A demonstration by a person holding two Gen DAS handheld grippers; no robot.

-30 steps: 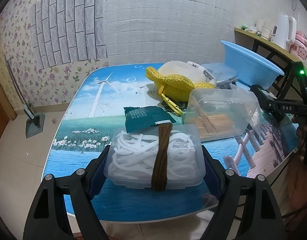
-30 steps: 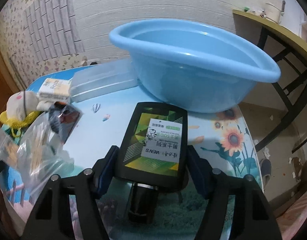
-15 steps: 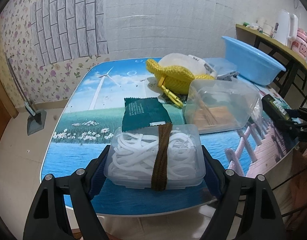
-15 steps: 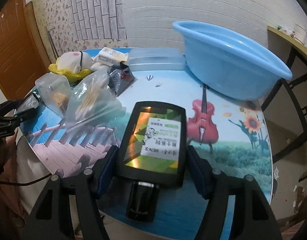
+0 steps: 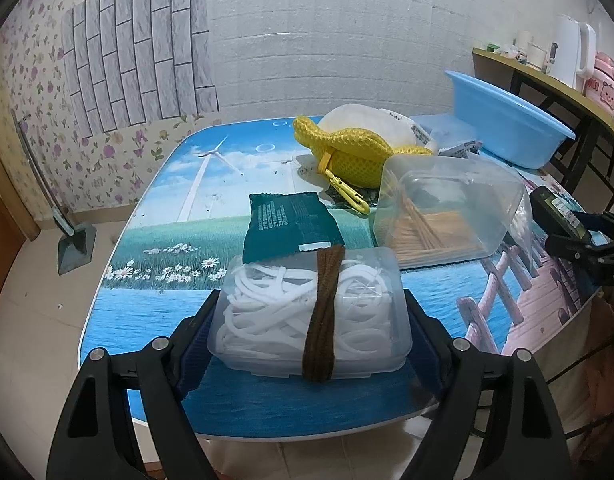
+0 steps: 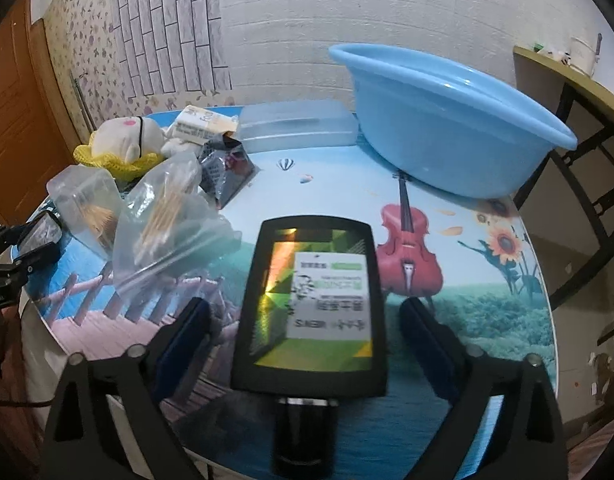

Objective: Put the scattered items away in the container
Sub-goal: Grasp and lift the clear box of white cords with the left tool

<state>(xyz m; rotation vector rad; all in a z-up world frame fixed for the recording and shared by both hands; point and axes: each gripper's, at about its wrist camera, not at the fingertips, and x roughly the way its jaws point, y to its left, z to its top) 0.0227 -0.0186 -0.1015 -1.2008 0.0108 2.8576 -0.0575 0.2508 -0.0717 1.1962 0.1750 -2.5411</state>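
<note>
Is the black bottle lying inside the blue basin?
No. The black bottle lies on the table in front of the blue basin, between the right gripper's opening jaws.

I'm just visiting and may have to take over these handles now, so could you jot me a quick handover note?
Left claw: closed on the clear box of white cords, near the table's front edge.
Right claw: jaws opening, pads clear of the black bottle between them.
Blue basin: at the far right of the table, nothing visible inside.
Done: nothing visibly in the basin yet.
Left: box, bottle, green packet, toothpick box, yellow mesh bag with plush toy, other items behind.
</note>
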